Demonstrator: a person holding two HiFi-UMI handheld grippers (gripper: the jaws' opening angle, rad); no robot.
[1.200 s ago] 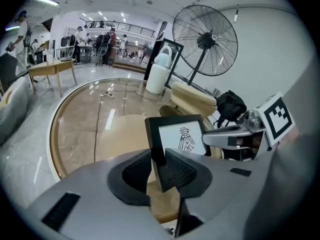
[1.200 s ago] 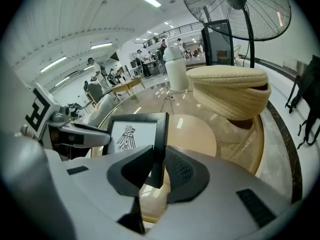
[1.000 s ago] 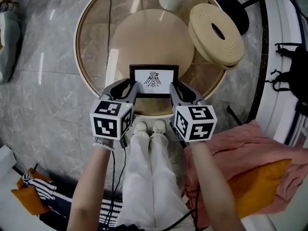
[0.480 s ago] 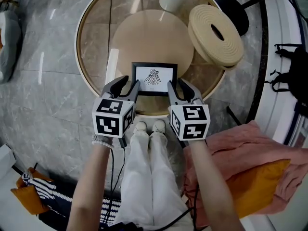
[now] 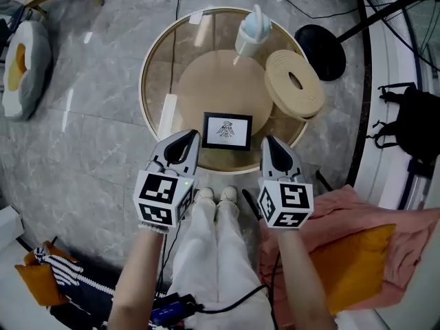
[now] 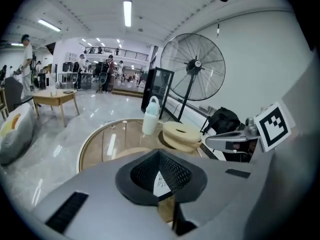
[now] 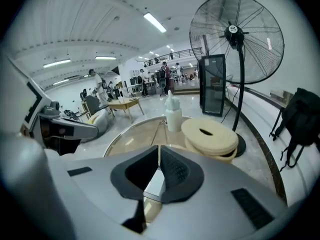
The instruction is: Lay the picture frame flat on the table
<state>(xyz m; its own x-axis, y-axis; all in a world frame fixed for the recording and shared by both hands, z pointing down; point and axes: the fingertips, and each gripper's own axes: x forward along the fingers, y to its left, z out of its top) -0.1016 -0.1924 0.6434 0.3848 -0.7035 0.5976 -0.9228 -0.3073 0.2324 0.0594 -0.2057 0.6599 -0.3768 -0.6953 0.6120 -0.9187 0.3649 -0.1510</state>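
The black picture frame (image 5: 227,130) with a white print of a bird lies face up on the round glass table (image 5: 148,81), near its front edge. My left gripper (image 5: 189,137) hovers just left of the frame, shut and empty. The right gripper (image 5: 269,143) hovers just right of it, also shut and empty. Neither touches the frame. In the left gripper view the closed fingertips (image 6: 159,154) hide most of the frame (image 6: 162,184). The right gripper view has the frame (image 7: 152,184) below its closed gripper (image 7: 159,149).
A white bottle (image 5: 254,29) stands at the table's far side. A beige ring-shaped cushion (image 5: 294,82) lies at its right. A fan's black base (image 5: 323,50) is behind the table. A pink cloth (image 5: 357,212) over an orange cushion lies at my right, with a black backpack (image 5: 419,115) beyond it.
Both grippers have let go of the frame's sides, drawn back toward me and shut. The frame rests on the table and the view has pulled back.
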